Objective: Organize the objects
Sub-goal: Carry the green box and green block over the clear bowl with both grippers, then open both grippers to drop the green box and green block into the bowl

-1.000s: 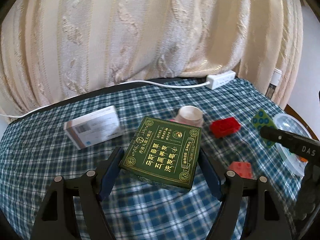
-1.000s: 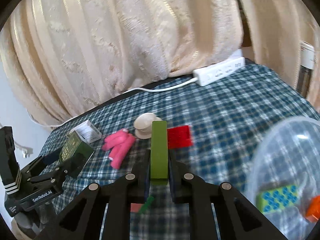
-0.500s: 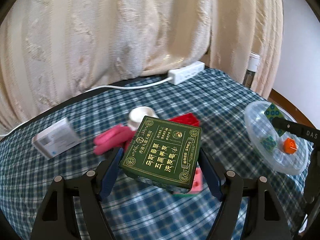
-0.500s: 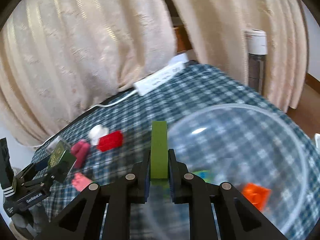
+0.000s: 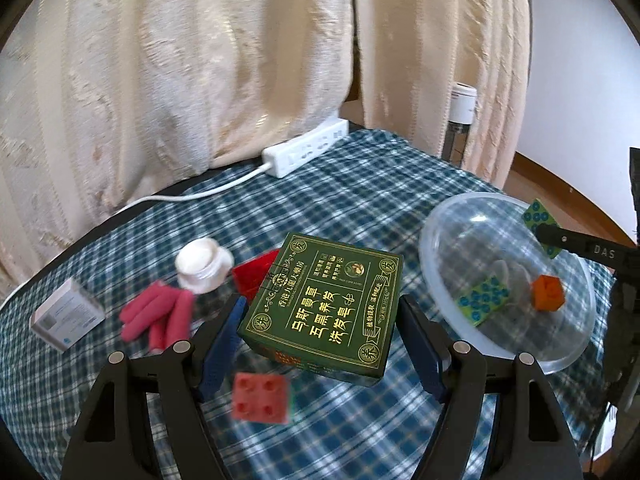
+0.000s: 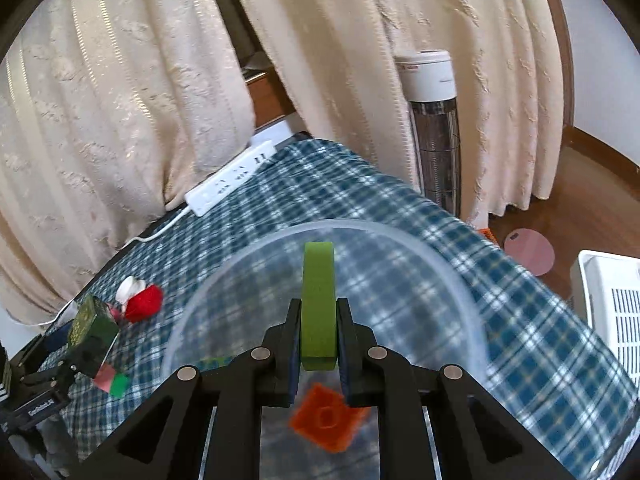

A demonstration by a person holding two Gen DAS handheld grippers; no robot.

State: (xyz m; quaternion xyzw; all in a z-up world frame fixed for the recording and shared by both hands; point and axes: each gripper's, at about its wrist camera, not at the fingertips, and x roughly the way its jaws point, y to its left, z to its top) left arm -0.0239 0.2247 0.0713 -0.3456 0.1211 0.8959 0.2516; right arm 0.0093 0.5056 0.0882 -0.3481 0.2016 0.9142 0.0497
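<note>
Left wrist view, clear bowl [image 5: 436, 240] holding orange block [image 5: 547, 291], green-dotted block [image 5: 484, 299]

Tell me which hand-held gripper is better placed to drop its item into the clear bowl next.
Right. The right hand-held gripper holds the green block directly over the bowl; the left hand-held gripper holds the green box beside it.

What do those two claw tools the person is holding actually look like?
Both are black plastic. The left claw has two angular black arms with silver rivets and dark blue pads. The right claw is built the same way. Seen from the other camera, white lettering shows on each: "DAS" and "GenRobot.AI". No cables or sleeves are visible.
</note>
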